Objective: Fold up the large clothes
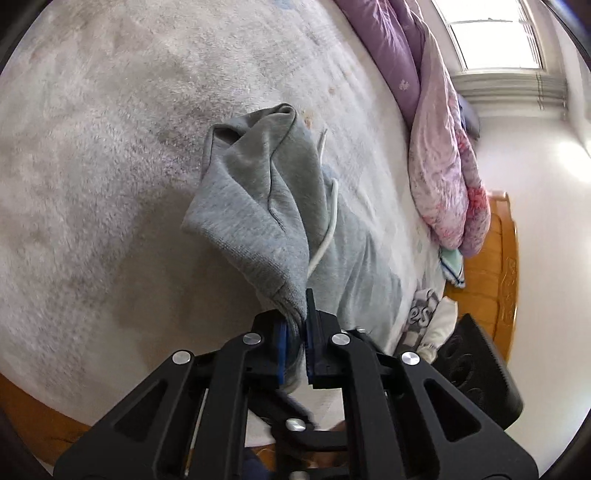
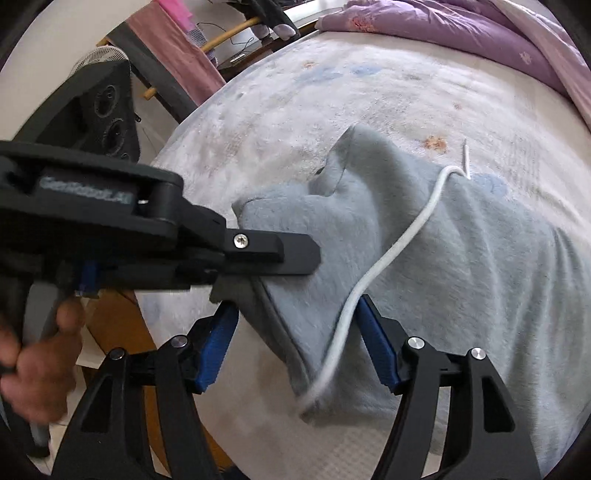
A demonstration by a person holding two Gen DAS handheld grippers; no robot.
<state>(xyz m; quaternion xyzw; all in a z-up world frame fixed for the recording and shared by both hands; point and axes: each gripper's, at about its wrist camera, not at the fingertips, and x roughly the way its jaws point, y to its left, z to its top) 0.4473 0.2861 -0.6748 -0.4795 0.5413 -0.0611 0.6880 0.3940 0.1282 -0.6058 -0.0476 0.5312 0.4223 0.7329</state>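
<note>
Two grippers meet one grey hoodie (image 1: 255, 206) on the fleece-covered bed (image 1: 92, 166): left gripper (image 1: 295, 339) clamps its hem; right gripper (image 2: 295, 336), spread wide, seemingly straddles the drawstring (image 2: 373, 273).

Bed with a pale fleece cover and the clothes on it

The bed (image 1: 92, 184) was spread with a pale, fuzzy blanket bearing faint coloured prints, and its wooden frame (image 1: 498, 258) showed at the edges. A grey hoodie (image 2: 461, 277) with a white drawstring (image 2: 388, 258) lay partly on the blanket. A purple quilt (image 2: 461, 33) was heaped along the far side. In the left wrist view, a white garment with grey lettering (image 1: 424, 317) lay near the bed's edge.
</note>
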